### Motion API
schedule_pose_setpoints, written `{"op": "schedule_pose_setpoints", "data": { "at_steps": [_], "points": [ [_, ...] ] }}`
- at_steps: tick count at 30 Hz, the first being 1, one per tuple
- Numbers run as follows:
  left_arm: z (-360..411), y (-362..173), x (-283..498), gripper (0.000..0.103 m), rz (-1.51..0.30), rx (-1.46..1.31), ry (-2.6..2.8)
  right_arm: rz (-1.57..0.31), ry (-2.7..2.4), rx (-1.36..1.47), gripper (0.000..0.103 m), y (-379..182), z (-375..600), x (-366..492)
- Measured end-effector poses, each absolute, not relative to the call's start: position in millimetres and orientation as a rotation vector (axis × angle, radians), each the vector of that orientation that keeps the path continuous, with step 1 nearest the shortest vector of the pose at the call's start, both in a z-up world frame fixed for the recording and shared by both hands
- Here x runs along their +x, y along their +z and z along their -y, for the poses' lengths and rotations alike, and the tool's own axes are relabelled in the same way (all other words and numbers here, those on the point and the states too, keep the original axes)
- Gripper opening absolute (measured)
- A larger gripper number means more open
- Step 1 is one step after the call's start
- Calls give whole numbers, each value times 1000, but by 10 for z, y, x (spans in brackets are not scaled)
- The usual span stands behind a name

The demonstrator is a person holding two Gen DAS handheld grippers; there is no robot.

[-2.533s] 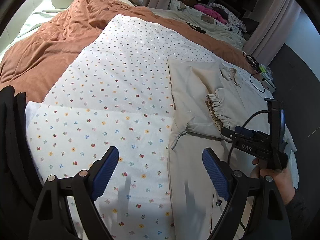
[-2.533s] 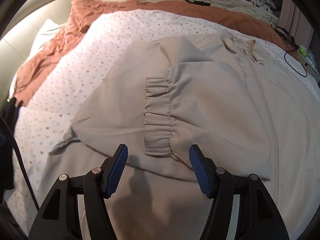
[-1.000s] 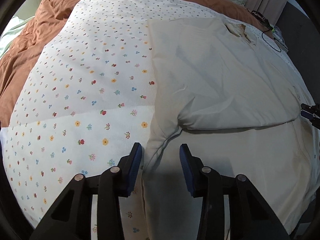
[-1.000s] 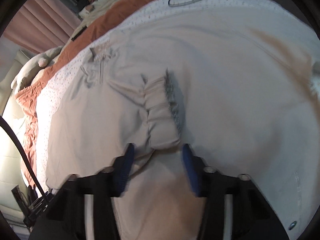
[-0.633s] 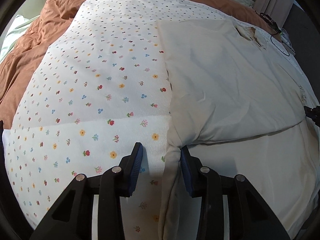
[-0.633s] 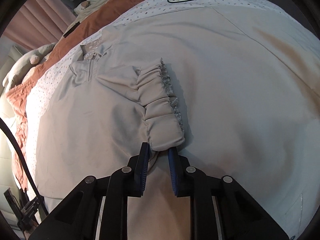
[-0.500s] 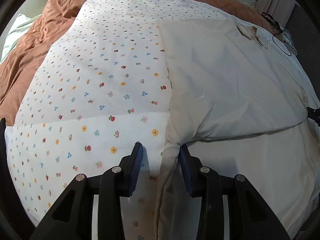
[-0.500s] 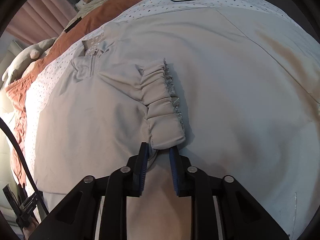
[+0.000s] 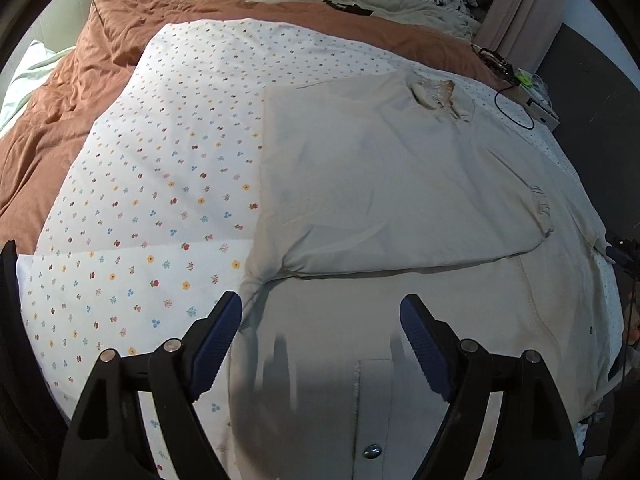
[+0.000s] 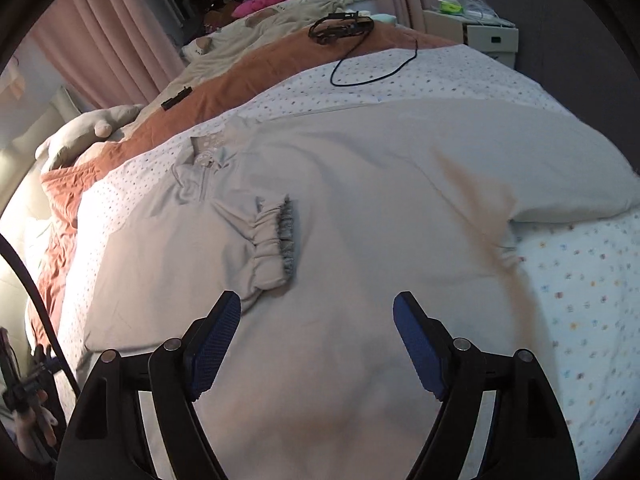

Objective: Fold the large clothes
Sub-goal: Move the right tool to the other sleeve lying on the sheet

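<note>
since half a second ago both grippers are no longer pinching the garment: the left gripper (image 9: 320, 336) has let go of the fold at the armpit and the right gripper (image 10: 316, 334) has let go of the gathered cuff (image 10: 276, 236), and both are now hanging wide apart above the cloth with nothing between their blue pads.

the beige garment (image 9: 400, 300) is lying spread flat on the flowered sheet (image 9: 160, 200), collar (image 9: 436, 96) toward the far side of the bed. one sleeve (image 9: 380, 200) is lying folded across the chest, its cuff resting on the body of the garment near the middle, just ahead of the right gripper's left finger (image 10: 212, 340). in the right wrist view the other sleeve (image 10: 560, 176) is stretching out flat to the right over the sheet. a snap button (image 9: 373, 451) is showing low on the front placket, between the left gripper's fingers.

around the sheet, a rust-brown duvet (image 9: 100, 80) is lying bunched along the far and left edges. a black cable (image 10: 372, 64) is looping over the sheet's far corner, and pink curtains (image 10: 112, 36) are hanging behind a pile of other clothes (image 10: 276, 0).
</note>
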State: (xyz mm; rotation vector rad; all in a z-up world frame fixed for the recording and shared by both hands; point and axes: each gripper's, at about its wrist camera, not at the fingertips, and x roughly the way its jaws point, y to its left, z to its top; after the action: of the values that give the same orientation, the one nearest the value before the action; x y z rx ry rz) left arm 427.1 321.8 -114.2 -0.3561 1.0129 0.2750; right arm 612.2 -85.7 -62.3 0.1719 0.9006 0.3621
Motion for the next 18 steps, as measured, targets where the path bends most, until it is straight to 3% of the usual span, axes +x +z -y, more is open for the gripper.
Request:
{"op": "schedule_pose_setpoints", "data": {
  "at_steps": [18],
  "points": [
    [-1862,-425,4655,82,-894,-264,130,-812,221,328,78,-404,2477,5262]
  ]
}}
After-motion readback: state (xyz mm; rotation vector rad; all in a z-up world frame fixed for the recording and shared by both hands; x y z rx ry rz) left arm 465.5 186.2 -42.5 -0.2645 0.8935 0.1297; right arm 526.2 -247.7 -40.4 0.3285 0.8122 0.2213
